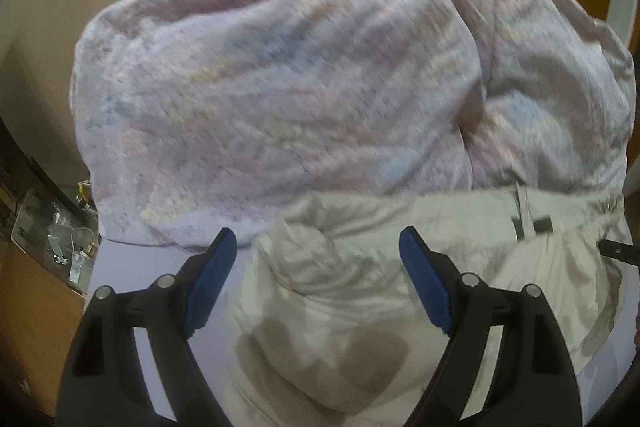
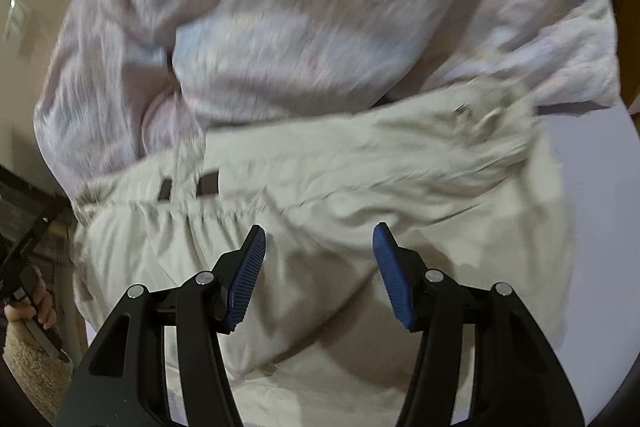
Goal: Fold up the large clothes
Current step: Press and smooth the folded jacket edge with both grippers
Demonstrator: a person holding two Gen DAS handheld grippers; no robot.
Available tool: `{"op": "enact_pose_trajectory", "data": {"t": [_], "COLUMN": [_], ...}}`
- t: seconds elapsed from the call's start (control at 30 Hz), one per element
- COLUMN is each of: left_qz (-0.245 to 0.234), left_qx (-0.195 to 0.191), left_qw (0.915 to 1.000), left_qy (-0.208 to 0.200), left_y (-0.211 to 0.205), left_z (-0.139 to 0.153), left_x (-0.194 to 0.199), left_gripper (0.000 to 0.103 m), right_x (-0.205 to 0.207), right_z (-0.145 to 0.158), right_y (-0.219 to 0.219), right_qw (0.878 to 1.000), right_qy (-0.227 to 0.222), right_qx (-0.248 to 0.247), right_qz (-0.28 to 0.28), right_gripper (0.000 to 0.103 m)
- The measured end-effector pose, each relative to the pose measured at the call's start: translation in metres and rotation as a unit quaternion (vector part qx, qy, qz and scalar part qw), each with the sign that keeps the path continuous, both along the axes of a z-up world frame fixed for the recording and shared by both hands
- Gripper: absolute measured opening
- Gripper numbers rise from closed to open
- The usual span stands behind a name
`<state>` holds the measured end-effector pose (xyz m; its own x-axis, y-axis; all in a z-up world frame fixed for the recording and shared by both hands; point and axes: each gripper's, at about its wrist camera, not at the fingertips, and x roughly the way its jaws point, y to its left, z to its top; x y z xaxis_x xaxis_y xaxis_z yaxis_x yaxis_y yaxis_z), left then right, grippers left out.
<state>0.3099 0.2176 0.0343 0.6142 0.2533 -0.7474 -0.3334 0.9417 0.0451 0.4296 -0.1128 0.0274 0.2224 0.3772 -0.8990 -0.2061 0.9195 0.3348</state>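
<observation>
Beige trousers (image 2: 320, 195) below the gaping right gripper (image 2: 319, 239).

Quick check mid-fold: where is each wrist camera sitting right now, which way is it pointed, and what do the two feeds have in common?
Left wrist view: sits behind the left claw, looks forward and down over the beige garment toward the bulky pink quilt; both blue pads show, apart.
Right wrist view: sits behind the right claw, aimed down at the beige garment with its belt loops; the person's left hand shows at the left edge.
Shared: the beige garment, pink quilt, pale lavender surface.
</observation>
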Motion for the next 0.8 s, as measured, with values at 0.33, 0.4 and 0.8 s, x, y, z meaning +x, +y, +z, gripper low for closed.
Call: {"op": "enact_pose_trajectory", "data": {"t": [0.33,0.4,0.8], "left_qz": [-0.002,0.0,-0.004], "left_qx": [-0.02,-0.023,-0.035], "left_qw": [0.9996,0.9995,0.9989], "left_qy": [0.021,0.022,0.03], "left_y": [-0.009,-0.009,-0.016], "left_z": [-0.024,-0.025,-0.033], "left_x": [0.001,0.002,0.005], "left_gripper": [0.083,0.083,0.083], "right_x": [0.013,0.02,0.033], "right_z": [-0.014,-0.004,-0.016], "right_y": [0.031,0.036,0.044], "right_qw": [0.998,0.996,0.995], "right_qy": [-0.037,-0.061,-0.043], "right_qx": [-0.055,-0.063,-0.076], "right_qz": [-0.021,-0.032,-0.053], "right_gripper": [0.005,0.004,0.014]}}
